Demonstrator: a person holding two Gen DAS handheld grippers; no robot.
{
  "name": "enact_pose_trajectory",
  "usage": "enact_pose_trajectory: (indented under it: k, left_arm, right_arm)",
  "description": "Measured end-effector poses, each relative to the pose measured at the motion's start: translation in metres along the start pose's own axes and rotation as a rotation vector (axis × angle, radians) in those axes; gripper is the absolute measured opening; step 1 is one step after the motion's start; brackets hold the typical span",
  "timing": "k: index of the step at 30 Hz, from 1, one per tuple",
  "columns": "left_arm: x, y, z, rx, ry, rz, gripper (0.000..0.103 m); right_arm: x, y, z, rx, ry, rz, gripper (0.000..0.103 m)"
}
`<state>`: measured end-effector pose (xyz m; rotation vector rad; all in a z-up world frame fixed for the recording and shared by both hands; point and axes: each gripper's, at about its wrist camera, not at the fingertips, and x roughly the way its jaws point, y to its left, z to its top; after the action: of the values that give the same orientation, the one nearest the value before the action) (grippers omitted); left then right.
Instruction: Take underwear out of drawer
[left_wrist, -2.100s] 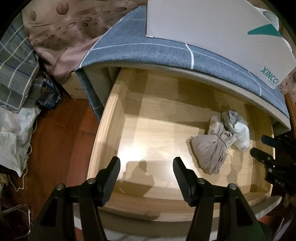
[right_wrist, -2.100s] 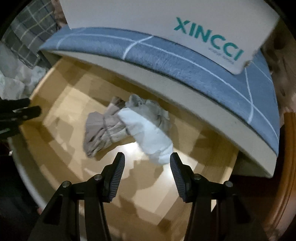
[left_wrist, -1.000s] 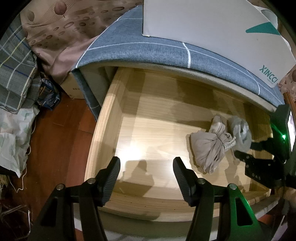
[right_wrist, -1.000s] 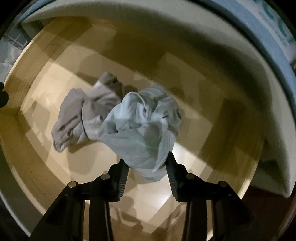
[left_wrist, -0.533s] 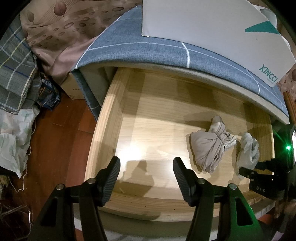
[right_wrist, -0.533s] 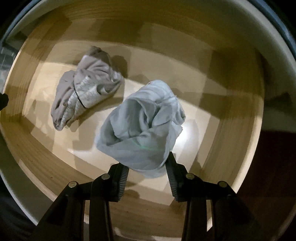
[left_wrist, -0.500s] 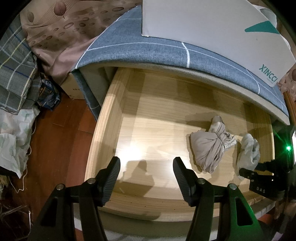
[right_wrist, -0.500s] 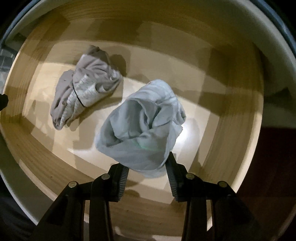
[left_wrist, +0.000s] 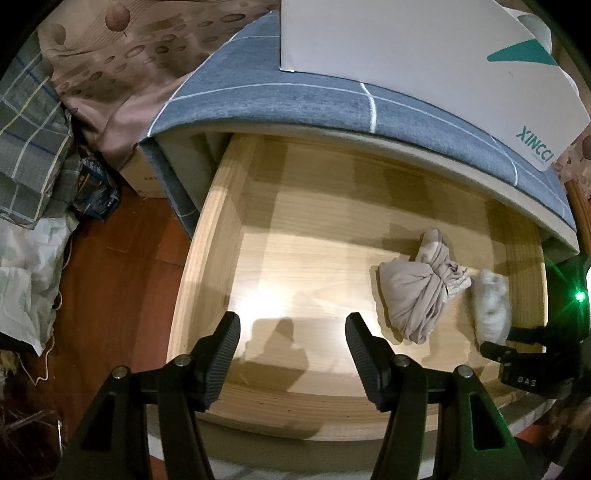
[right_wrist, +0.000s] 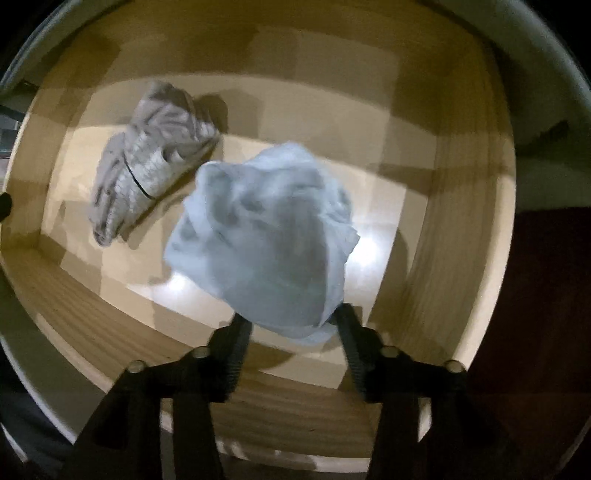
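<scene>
While the left hand-held gripper (left_wrist: 291, 336) hovers wide and empty over the drawer (left_wrist: 207, 258), the right hand-held gripper (right_wrist: 291, 332) is opening around the pale blue underwear (right_wrist: 266, 236), beside the beige bundle (right_wrist: 147, 162).

A lived-in bedroom at home: a pulled-out pale wooden storage drawer (left_wrist: 295, 240) sits under a blue-grey checked mattress cover (left_wrist: 295, 99), brown dotted bedding (left_wrist: 110, 55) is heaped behind, plaid fabric (left_wrist: 26, 147) is piled on the reddish wood floor (left_wrist: 122, 277).
</scene>
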<state>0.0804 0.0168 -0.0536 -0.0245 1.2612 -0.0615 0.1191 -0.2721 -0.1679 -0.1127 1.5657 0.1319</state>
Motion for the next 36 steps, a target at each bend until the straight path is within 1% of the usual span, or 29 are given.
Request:
enact_pose_trajectory:
  k: [1, 3, 4, 9, 10, 13, 15, 16, 18, 20, 22, 23, 24, 25, 26, 29, 30, 36]
  left_arm:
    - [0.000, 0.000, 0.000, 0.000, 0.000, -0.002, 0.061]
    - [0.000, 0.000, 0.000, 0.002, -0.002, -0.001, 0.061]
    - [0.000, -0.001, 0.000, 0.003, -0.003, -0.002, 0.061]
    - [0.000, 0.000, -0.001, 0.000, -0.002, -0.003, 0.061]
    - [0.000, 0.000, 0.000, -0.001, -0.001, -0.004, 0.061]
    - [0.000, 0.000, 0.000, -0.004, 0.001, -0.010, 0.061]
    - [0.000, -0.001, 0.000, -0.002, 0.003, -0.011, 0.061]
    - [0.000, -0.001, 0.000, 0.001, 0.004, -0.010, 0.061]
    - [0.001, -0.001, 0.000, 0.003, 0.003, -0.007, 0.061]
    - [0.001, -0.001, 0.000, -0.001, 0.005, -0.011, 0.061]
    - [0.002, -0.001, 0.000, -0.004, 0.007, -0.011, 0.061]
    - [0.002, -0.001, 0.000, -0.003, 0.008, -0.012, 0.061]
    - [0.002, -0.002, 0.000, 0.000, 0.008, -0.012, 0.061]
    - [0.001, -0.002, 0.000, 0.002, 0.007, -0.011, 0.061]
    - [0.001, -0.002, 0.000, 0.004, 0.006, -0.010, 0.061]
    - [0.002, -0.002, 0.000, 0.007, 0.008, -0.006, 0.061]
    - [0.002, -0.002, 0.000, 0.008, 0.009, -0.007, 0.061]
    - [0.005, -0.005, 0.000, 0.025, 0.017, 0.000, 0.061]
  right_arm:
    - [-0.002, 0.000, 0.001, 0.000, -0.006, 0.003, 0.056]
    - [-0.005, 0.001, 0.005, -0.009, -0.020, -0.007, 0.059]
    - [-0.007, 0.004, 0.007, -0.017, -0.027, -0.016, 0.064]
    - [-0.017, 0.027, 0.029, -0.083, -0.061, -0.072, 0.066]
    - [-0.017, 0.027, 0.033, -0.102, -0.071, -0.078, 0.068]
    - [-0.023, 0.041, 0.041, -0.148, -0.091, -0.092, 0.081]
    - [-0.022, 0.051, 0.047, -0.186, -0.086, -0.089, 0.081]
    - [-0.019, 0.049, 0.045, -0.198, -0.083, -0.093, 0.081]
    - [-0.012, 0.049, 0.053, -0.229, -0.067, -0.103, 0.081]
    - [0.001, 0.059, 0.068, -0.250, -0.058, -0.117, 0.081]
    - [0.011, 0.063, 0.072, -0.250, -0.036, -0.115, 0.079]
    - [0.019, 0.069, 0.077, -0.243, -0.028, -0.116, 0.073]
    - [0.021, 0.070, 0.078, -0.240, -0.038, -0.120, 0.067]
    - [0.022, 0.066, 0.080, -0.230, -0.042, -0.112, 0.061]
    - [0.021, 0.063, 0.077, -0.213, -0.039, -0.097, 0.057]
    - [0.018, 0.053, 0.069, -0.152, -0.039, -0.072, 0.053]
    - [0.025, 0.057, 0.071, -0.136, -0.030, -0.066, 0.052]
    - [0.032, 0.044, 0.057, -0.042, 0.018, -0.046, 0.052]
